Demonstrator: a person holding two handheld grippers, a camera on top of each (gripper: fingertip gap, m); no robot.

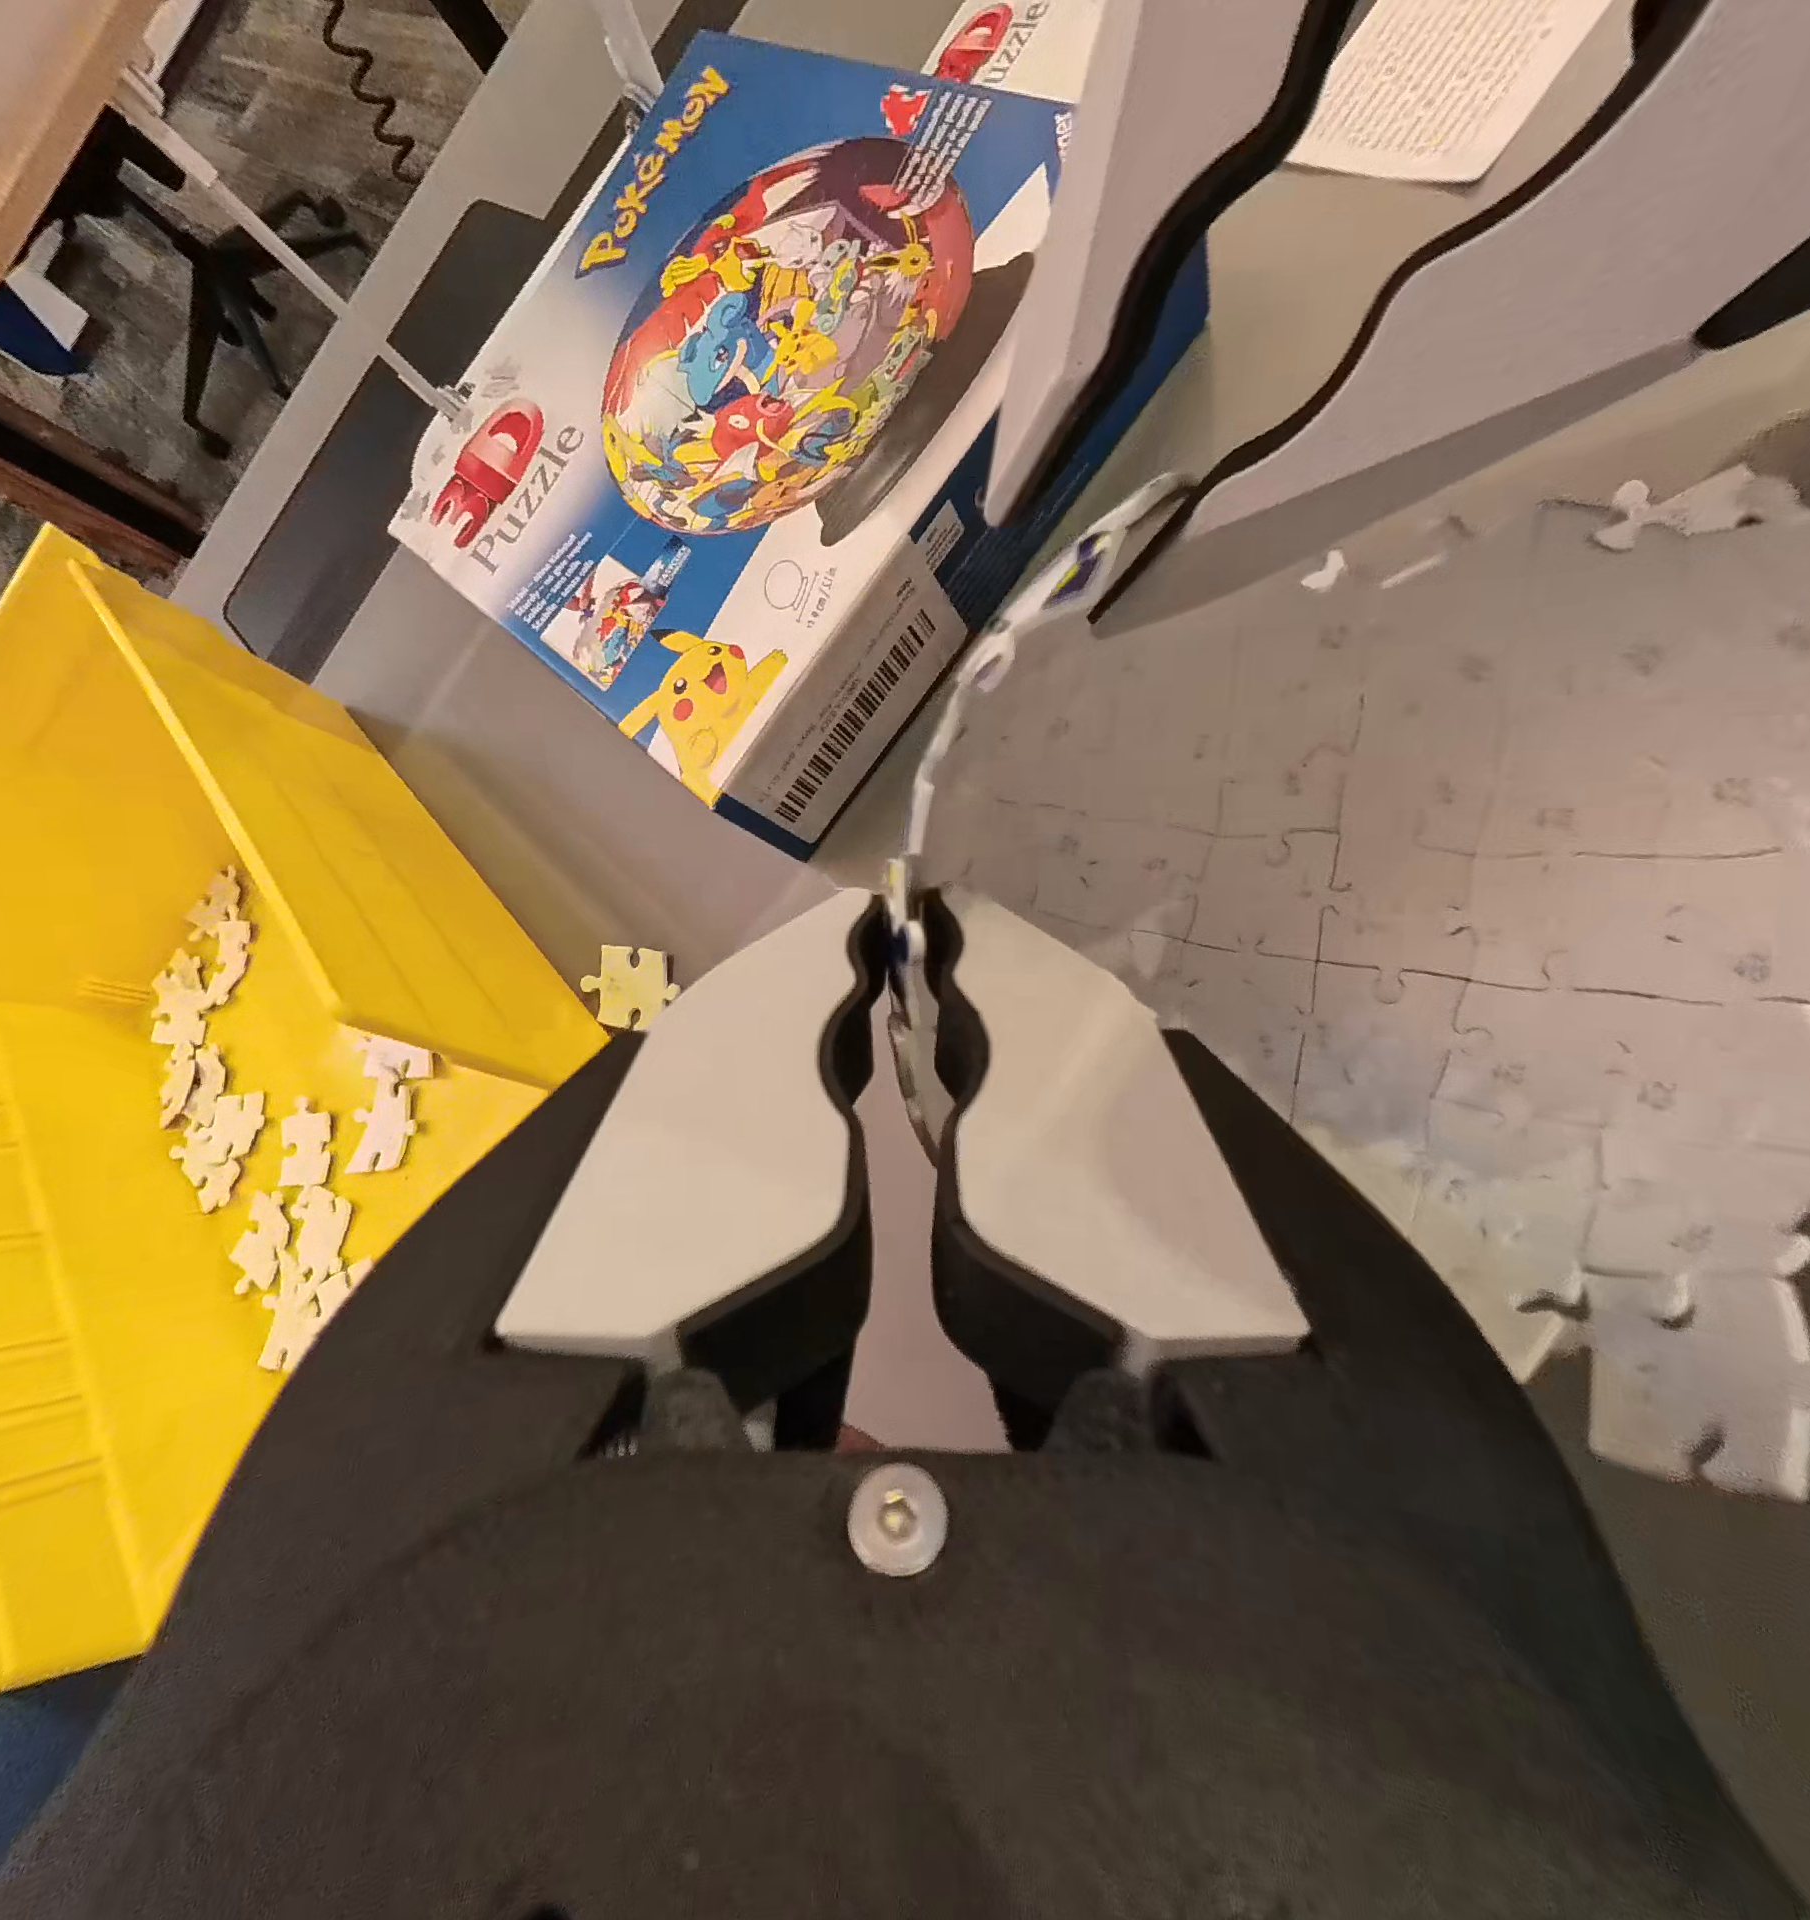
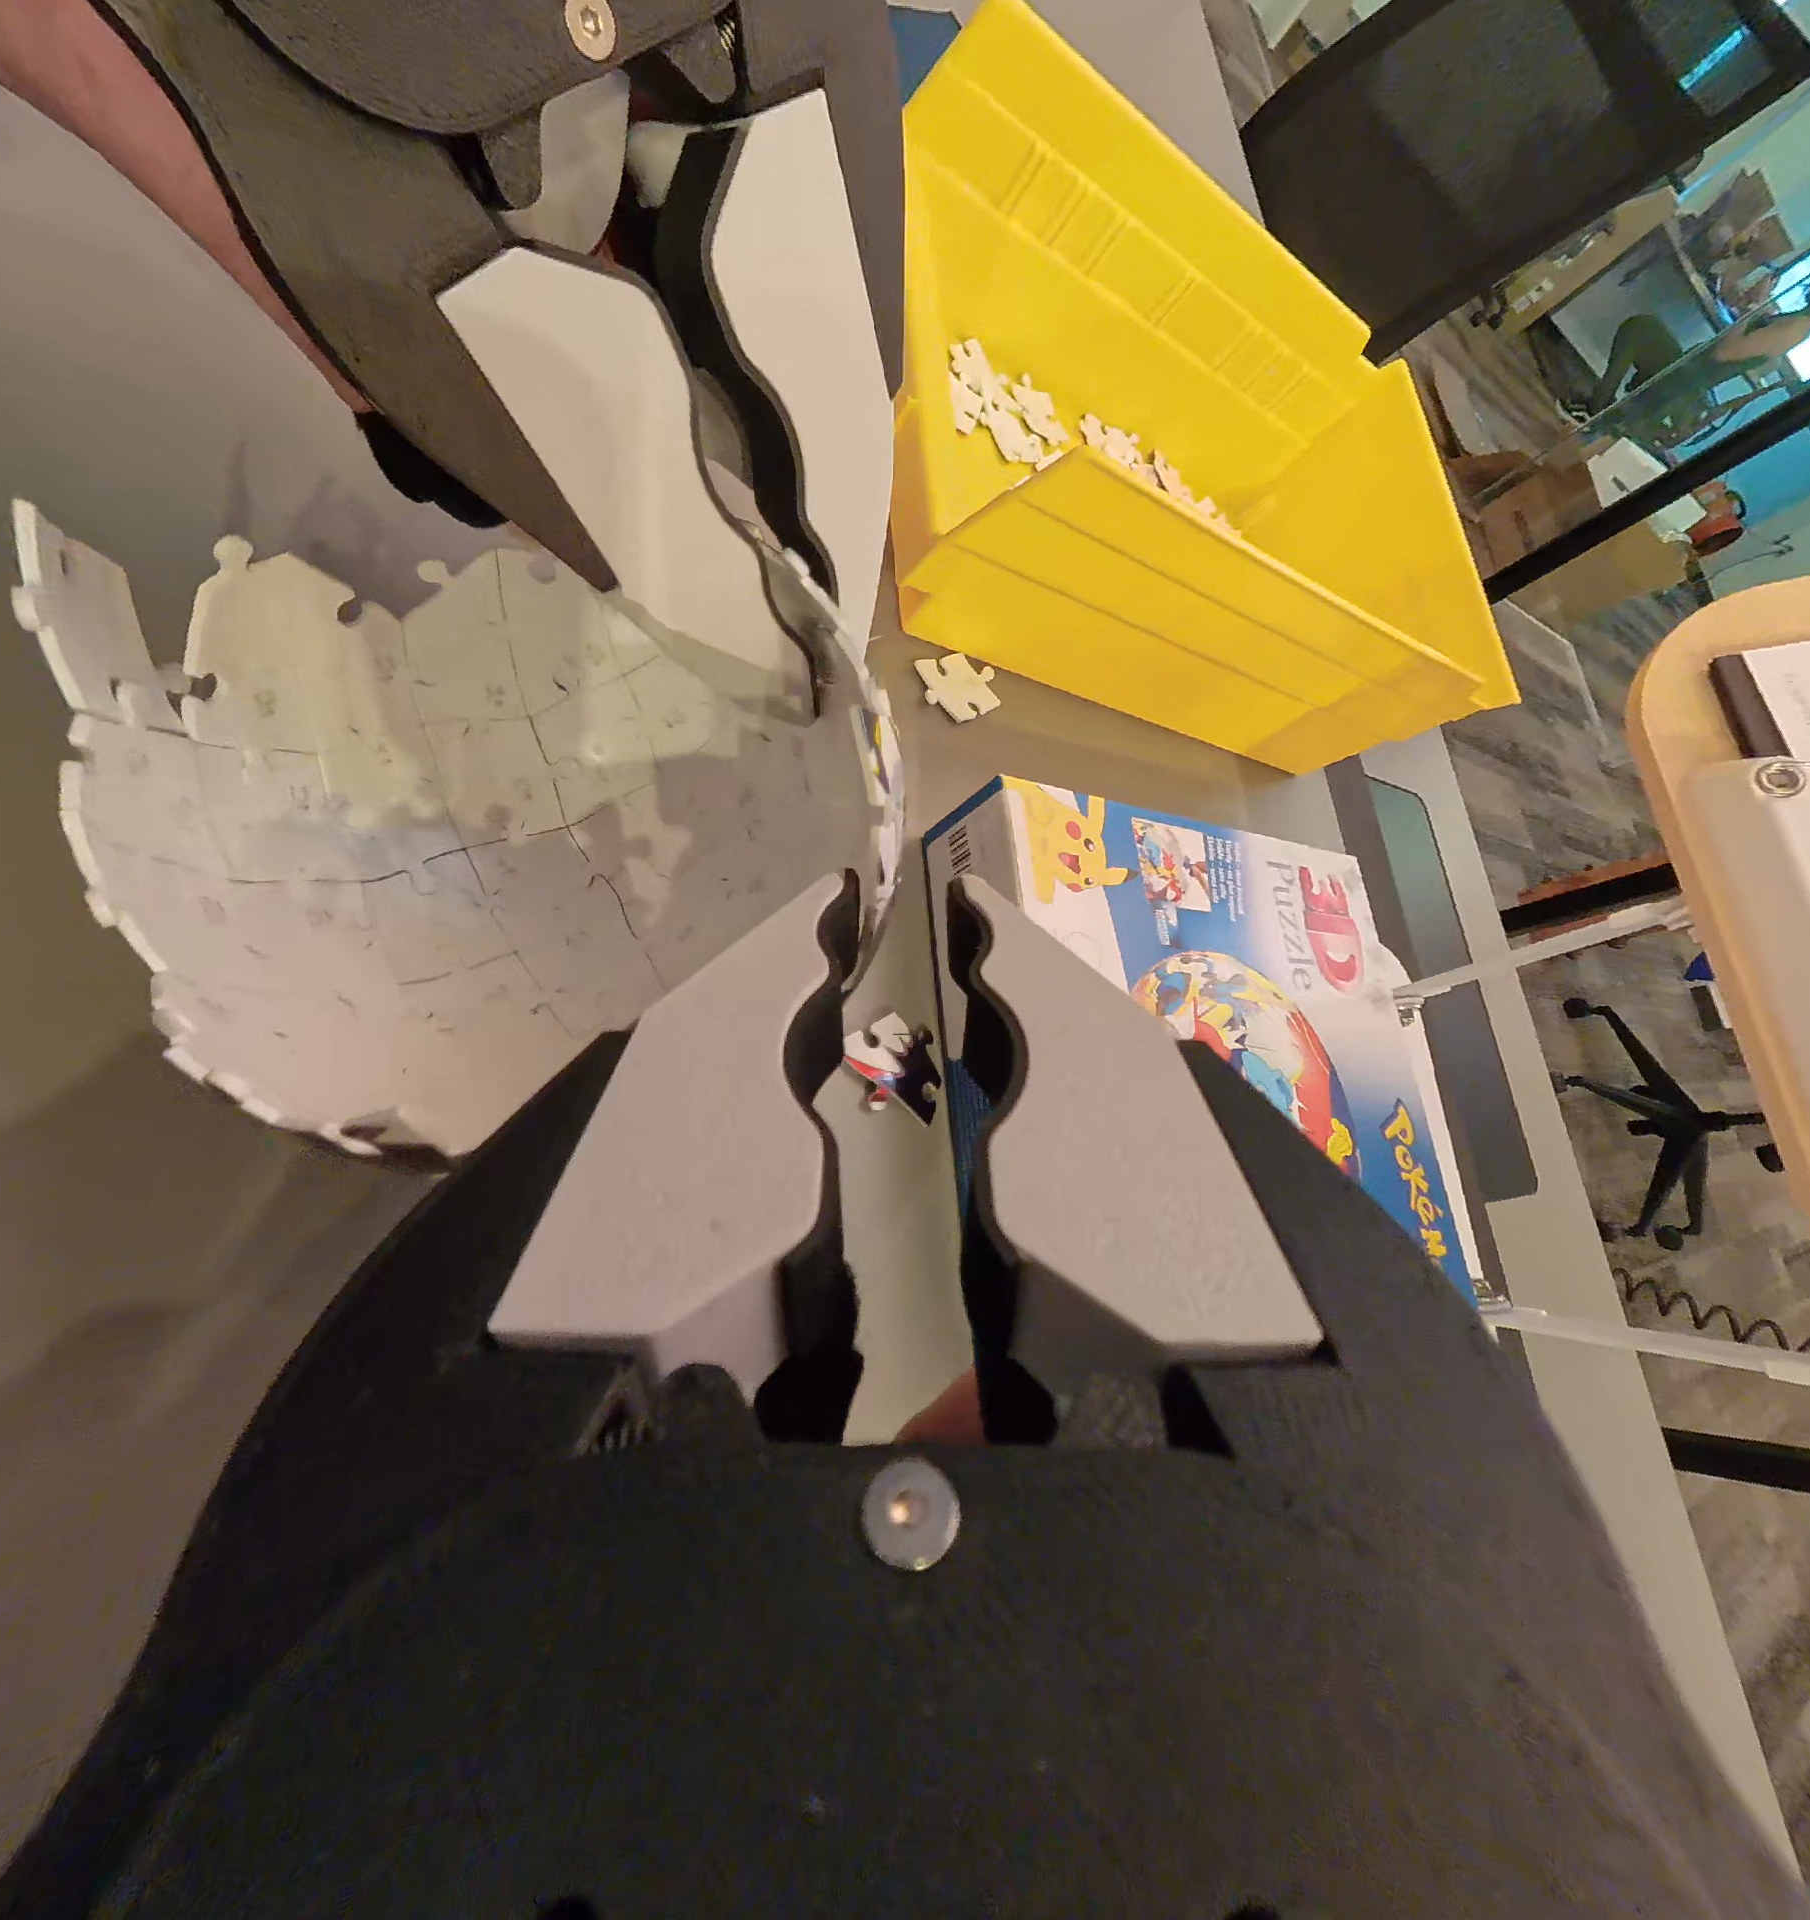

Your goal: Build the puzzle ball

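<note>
The puzzle ball [image 2: 381,821], a half-built round shell of curved white plastic pieces, is held up over the grey table [image 2: 70,364]. We see its white inside, and its top edge is bumpy where pieces are missing. Small marks sit on the backs of the pieces, too blurry to read.

The left gripper [image 1: 901,925], with grey fingers and black wavy pads, is squeezed tight on the rim of the puzzle ball [image 1: 1400,883]. In the right wrist view the left gripper [image 2: 818,613] comes in from the top and pinches the shell's edge.

The right gripper [image 2: 896,914] has its fingers a little apart, right beside the rim of the shell. One loose colourful puzzle piece [image 2: 896,1065] shows in the gap between them. I cannot tell if it is held or lying on the table.

A yellow plastic bin [image 1: 288,779] stands on the table with many white puzzle pieces [image 1: 257,1143] inside, backs up. One more white piece [image 1: 626,985] lies on the table just beside the bin.

A blue and white cardboard puzzle box [image 1: 766,416] lies flat near the bin. It has a picture of a bright cartoon ball, some big lettering and a barcode. A white sheet of paper [image 1: 1441,73] with tiny print lies farther away.
</note>
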